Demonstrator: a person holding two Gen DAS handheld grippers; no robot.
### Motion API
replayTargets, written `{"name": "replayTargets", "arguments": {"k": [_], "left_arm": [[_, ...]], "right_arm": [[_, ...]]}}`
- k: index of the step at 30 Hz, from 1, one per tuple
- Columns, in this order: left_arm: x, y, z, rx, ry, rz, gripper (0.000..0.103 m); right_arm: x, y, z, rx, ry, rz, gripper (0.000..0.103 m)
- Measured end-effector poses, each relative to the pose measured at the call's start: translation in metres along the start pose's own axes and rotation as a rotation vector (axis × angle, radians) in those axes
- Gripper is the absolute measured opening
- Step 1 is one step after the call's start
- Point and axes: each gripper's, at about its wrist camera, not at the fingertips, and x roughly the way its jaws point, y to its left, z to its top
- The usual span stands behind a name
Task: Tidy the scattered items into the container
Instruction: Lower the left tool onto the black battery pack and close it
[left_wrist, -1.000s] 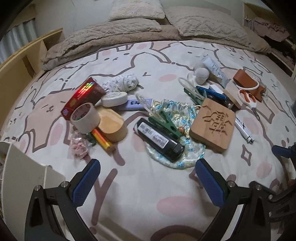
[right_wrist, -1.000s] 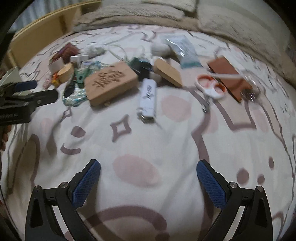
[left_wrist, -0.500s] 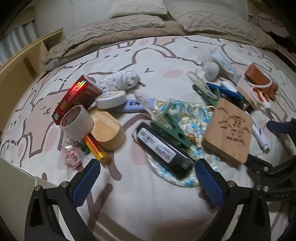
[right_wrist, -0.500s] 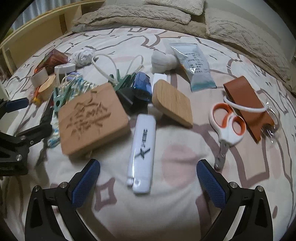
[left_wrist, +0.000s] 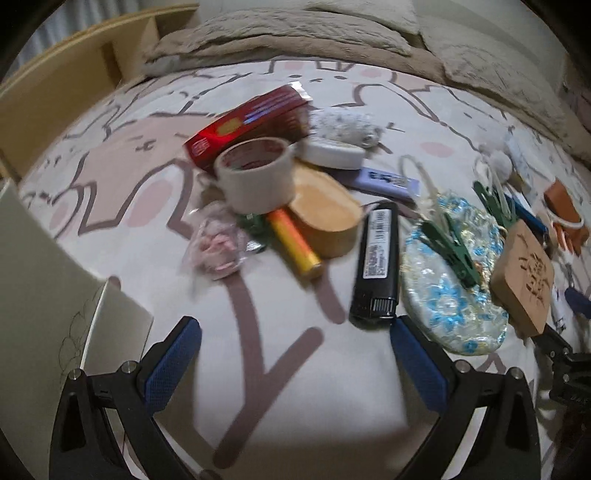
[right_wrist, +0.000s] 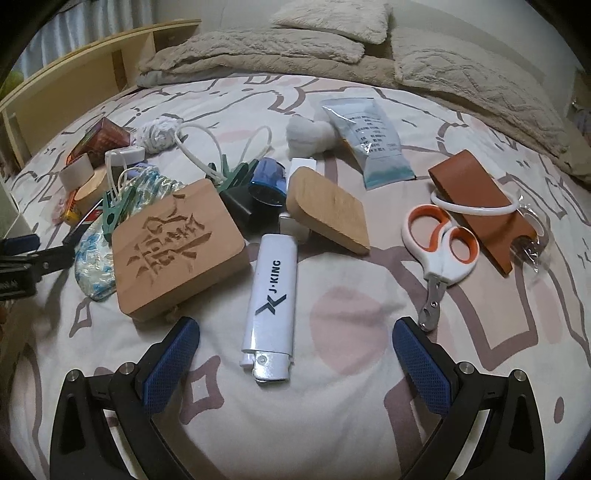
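Both wrist cams sit low over the bed (right_wrist: 332, 406), facing the pillows (right_wrist: 332, 18). Left cam is close on the tape roll (left_wrist: 255, 173) and black lighter (left_wrist: 376, 262); right cam on the white lighter (right_wrist: 273, 302). Both views share the carved wooden block (left_wrist: 524, 273) (right_wrist: 177, 251).

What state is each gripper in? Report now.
Left gripper: open, holding nothing.
Right gripper: open, holding nothing, white lighter between its fingers.

Patterned bedspread (right_wrist: 351, 406), beige blanket (right_wrist: 258, 55) and pillows (right_wrist: 332, 18) behind, wooden shelf (right_wrist: 74, 85) alongside
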Motion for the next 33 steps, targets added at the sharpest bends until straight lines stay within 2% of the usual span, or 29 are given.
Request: {"name": "replayTargets", "arguments": {"k": [4,8,14,18,20,23,29,31,33], "left_arm": [[-0.004,-0.002,-0.003,0.033,-0.013,0.019,0.103],[-0.007,-0.001,-0.006,0.064,-0.034,0.028,0.103],[-0.011,0.002,-0.001,0.066,-0.048,-0.152,0.101],[-0.006,-0.01,0.005,0.106,-0.026,-0.201,0.083],[-0.005,-0.015,0.007,0.127,-0.029,-0.204,0.081],[-0.002,-0.02,0.01,0.142,-0.025,-0.226,0.074],[0.001,-0.012,0.014,0.095,-0.024,-0.247,0.044],[-0.001,-0.012,0.012,0.107,-0.023,-0.256,0.028],[-0.004,-0.014,0.009,0.125,-0.023,-0.254,0.027]], "right_arm": [[-0.001,-0.005,0.0,0.033,-0.009,-0.027,0.103],[-0.004,-0.021,-0.003,0.124,-0.022,-0.085,0.103],[-0.011,-0.059,-0.012,0.339,-0.045,-0.203,0.103],[-0.012,-0.065,-0.012,0.376,-0.045,-0.232,0.103],[-0.009,-0.061,-0.01,0.363,-0.035,-0.247,0.103],[-0.009,-0.063,-0.01,0.361,-0.035,-0.248,0.103],[-0.01,-0.063,-0.013,0.36,-0.039,-0.25,0.103],[-0.009,-0.064,-0.013,0.36,-0.039,-0.25,0.103],[-0.009,-0.065,-0.013,0.363,-0.039,-0.246,0.103]]}}
